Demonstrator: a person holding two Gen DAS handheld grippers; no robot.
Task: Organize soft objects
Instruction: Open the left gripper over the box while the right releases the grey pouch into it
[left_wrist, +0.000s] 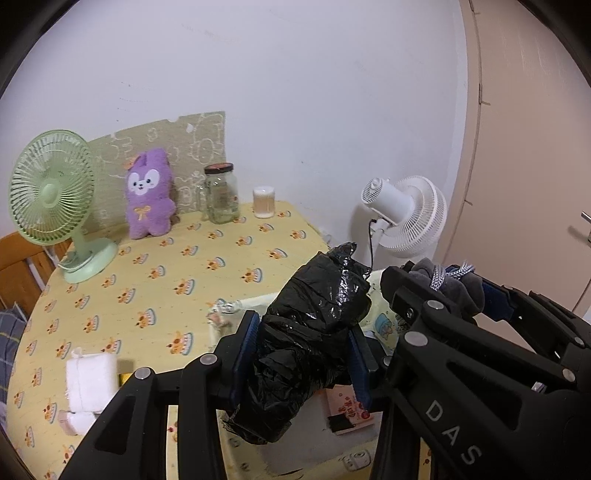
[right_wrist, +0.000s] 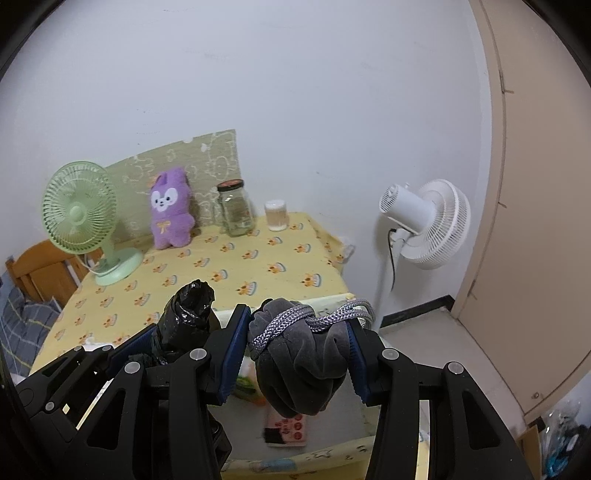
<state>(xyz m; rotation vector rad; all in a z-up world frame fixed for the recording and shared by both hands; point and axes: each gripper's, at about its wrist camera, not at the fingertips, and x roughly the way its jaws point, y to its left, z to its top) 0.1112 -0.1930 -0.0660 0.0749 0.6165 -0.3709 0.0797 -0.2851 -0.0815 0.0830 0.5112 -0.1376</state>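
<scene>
Side by side above a pale fabric storage box (right_wrist: 325, 448) at the table's near edge, two hand-held grippers each carry a load. The left gripper (left_wrist: 304, 356) is clamped across a crumpled black plastic bag roll (left_wrist: 314, 332), whose long axis runs forward along the fingers; the right gripper (right_wrist: 297, 356) squeezes a bunched grey velvet pouch with a braided silver cord (right_wrist: 299, 365). The box lies directly beneath both, equally near to each. Farther off, a purple plush rabbit (right_wrist: 170, 214) leans upright against the wall on the yellow patterned tablecloth (right_wrist: 258, 266).
</scene>
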